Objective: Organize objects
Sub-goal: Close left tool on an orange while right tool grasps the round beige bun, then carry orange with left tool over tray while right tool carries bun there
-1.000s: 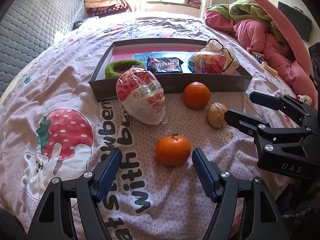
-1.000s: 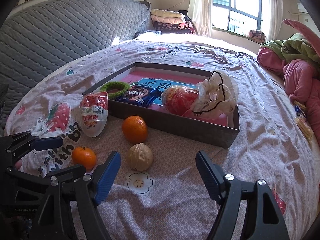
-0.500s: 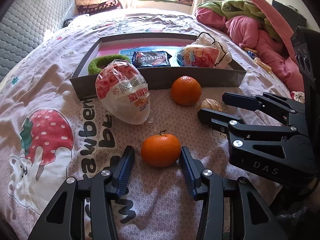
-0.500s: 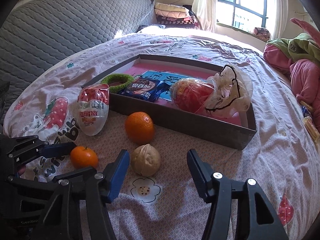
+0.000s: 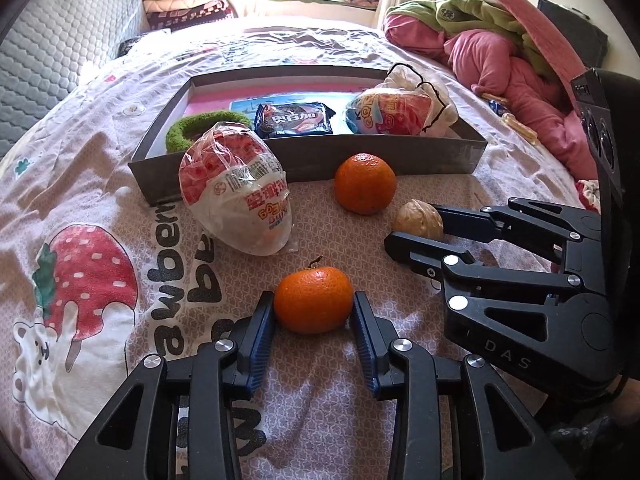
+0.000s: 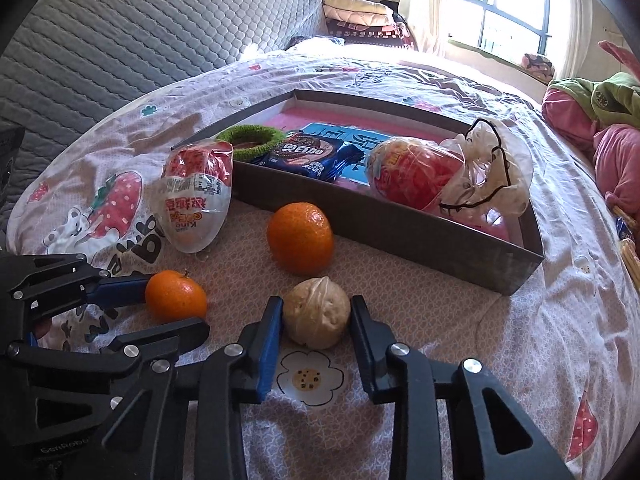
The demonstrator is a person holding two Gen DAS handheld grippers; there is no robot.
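Left wrist view shows what has changed over the last second: both claws, which stood wide apart around their targets, have narrowed onto them. The left claw (image 5: 313, 312) is closing on the small orange tangerine with a stem (image 5: 313, 300), and its blue ribbed pads now sit against the fruit's two sides. In the right wrist view the right claw (image 6: 316, 316) is closing on the tan wrinkled walnut (image 6: 316, 312); its pads look to be touching or just short of the shell. Both things rest on the pink printed bedsheet (image 5: 100, 208), near the front wall of the shallow grey cardboard tray (image 5: 400, 156) but outside it. A larger orange (image 5: 365, 189) and a white-and-red egg-shaped snack in clear wrap (image 5: 236, 196) lie between them and the tray, untouched. I judge that both grasps are nearly settled, so the likely next step is lifting the two things over the tray's front wall to join the packets inside.
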